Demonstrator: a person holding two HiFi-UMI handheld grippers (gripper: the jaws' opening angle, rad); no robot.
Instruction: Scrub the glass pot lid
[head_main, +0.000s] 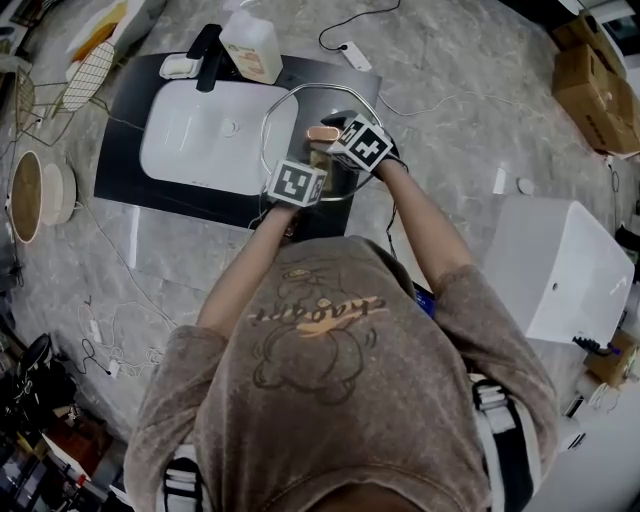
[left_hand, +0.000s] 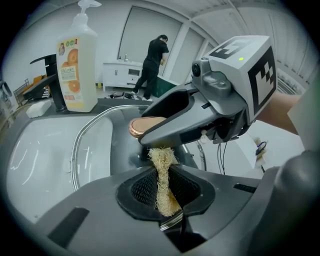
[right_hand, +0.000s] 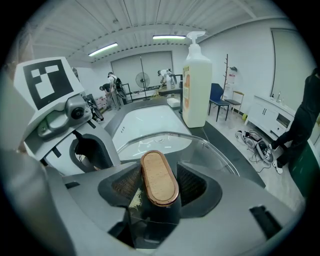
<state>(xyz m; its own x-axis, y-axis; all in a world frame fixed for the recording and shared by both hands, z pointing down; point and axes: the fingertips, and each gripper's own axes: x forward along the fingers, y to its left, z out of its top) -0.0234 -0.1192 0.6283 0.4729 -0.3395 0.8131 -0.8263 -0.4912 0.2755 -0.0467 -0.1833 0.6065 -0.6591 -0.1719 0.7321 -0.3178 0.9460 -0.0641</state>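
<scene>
The glass pot lid (head_main: 283, 108) is held tilted over the right end of the white sink basin (head_main: 200, 140). Its steel rim (left_hand: 80, 145) and clear dome (right_hand: 205, 150) show in both gripper views. My right gripper (head_main: 327, 135) is shut on the lid's copper-rimmed, wood-topped knob (right_hand: 159, 177), which fills the space between its jaws (right_hand: 159, 195). My left gripper (head_main: 315, 162) sits just beside and below it, shut on a tan loofah scrubber (left_hand: 164, 185). The scrubber's frayed tip reaches the lid under the knob (left_hand: 145, 125). A few loofah fibres (right_hand: 134, 199) show beside the knob.
A soap pump bottle (head_main: 252, 45) and a black faucet (head_main: 205, 55) stand at the sink's far edge on the black counter (head_main: 125, 150). Bowls (head_main: 40, 195) and a wire rack (head_main: 85, 75) lie left, a white box (head_main: 560, 265) right, cardboard boxes (head_main: 600, 80) far right. Cables cross the floor.
</scene>
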